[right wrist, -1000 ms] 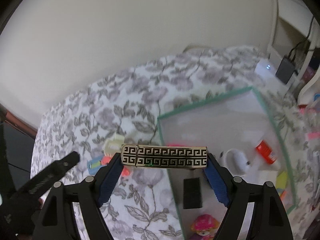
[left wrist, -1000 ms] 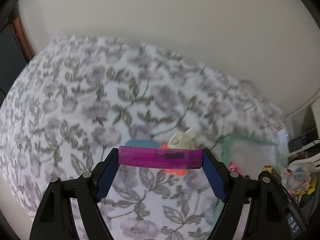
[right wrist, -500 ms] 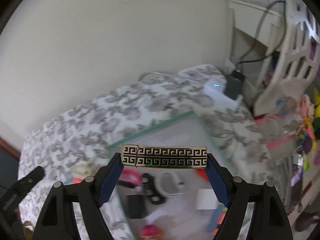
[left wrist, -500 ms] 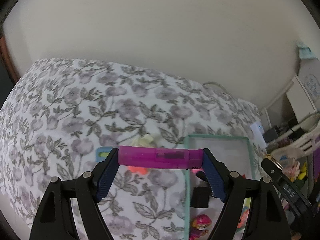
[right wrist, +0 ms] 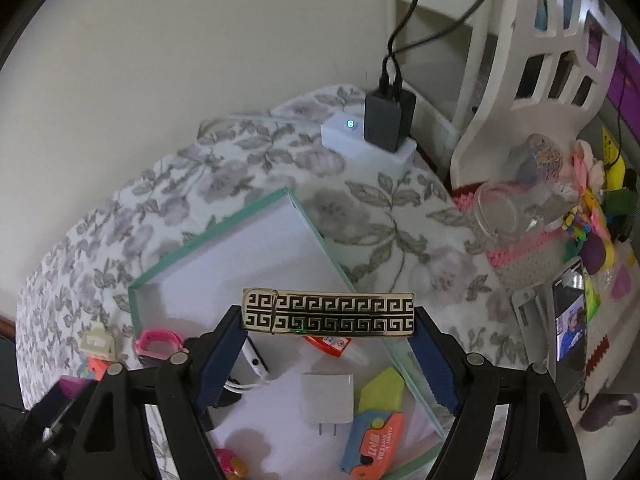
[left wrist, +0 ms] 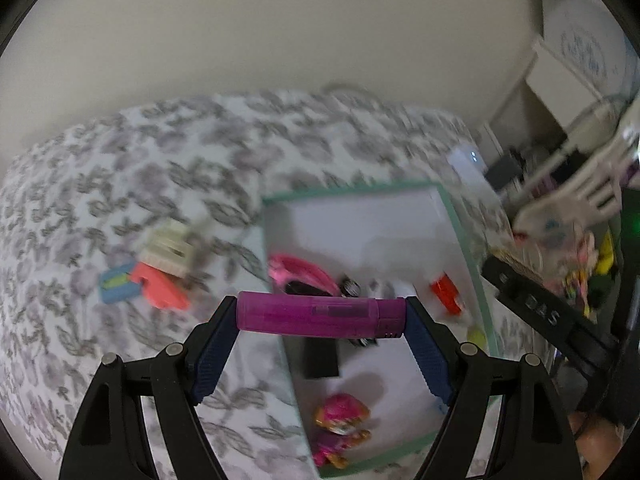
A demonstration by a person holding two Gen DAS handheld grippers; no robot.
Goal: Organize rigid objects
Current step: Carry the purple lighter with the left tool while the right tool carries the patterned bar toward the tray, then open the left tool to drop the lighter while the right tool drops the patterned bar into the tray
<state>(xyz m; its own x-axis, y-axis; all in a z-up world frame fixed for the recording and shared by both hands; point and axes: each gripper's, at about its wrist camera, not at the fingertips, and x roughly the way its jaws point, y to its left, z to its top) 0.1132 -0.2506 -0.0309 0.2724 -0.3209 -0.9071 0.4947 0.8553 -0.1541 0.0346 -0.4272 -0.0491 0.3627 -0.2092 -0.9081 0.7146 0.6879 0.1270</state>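
Green-rimmed tray (right wrist: 224, 236): holds white charger (right wrist: 328, 404), pink toy (left wrist: 340, 424). Left gripper (left wrist: 320, 316): clamps purple lighter (left wrist: 320, 317). Right gripper (right wrist: 328, 314): clamps gold patterned lighter (right wrist: 328, 313).

Floral-covered surface (right wrist: 400, 220), green-rimmed tray (right wrist: 312, 224)

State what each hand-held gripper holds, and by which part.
The left hand-held gripper clamps a purple lighter by its two ends; the right hand-held gripper clamps a gold patterned bar by its ends.
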